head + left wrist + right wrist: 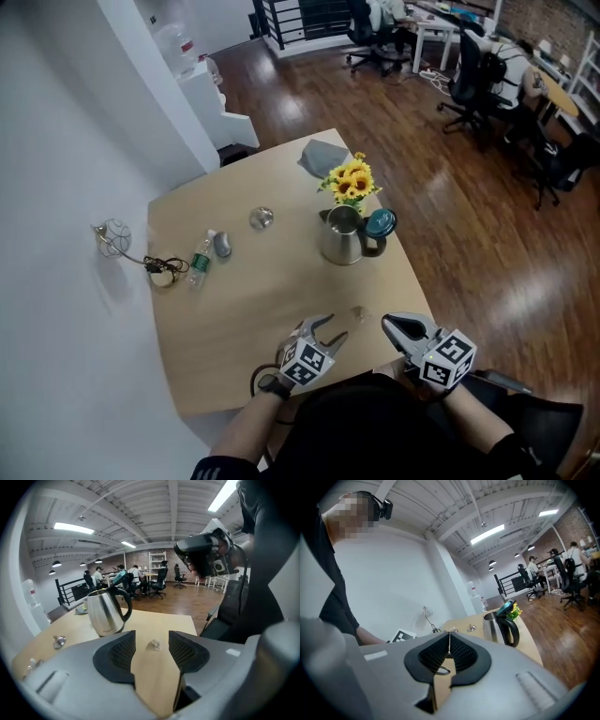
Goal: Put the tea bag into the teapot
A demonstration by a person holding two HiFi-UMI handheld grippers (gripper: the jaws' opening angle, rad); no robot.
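Tea bag [358,314] is lying on the worktop [244,309] just in front of my left tongs [330,330], which are spread wide and lined up on it, I'd say for the grab, while my right tongs [389,324] are pinched together on nothing. Steel teapot [342,236] sits further back with its lid [381,222] flipped up, ready for the drop. Sunflowers [352,180] stand behind it on the pale wood top, and there's open office with dark floorboards [450,206] all around.

The head view looks steeply down from high above the wooden table [253,309]. Both gripper views sit low at its near edge, close to the tabletop, looking across it. All three show the steel kettle [342,236].
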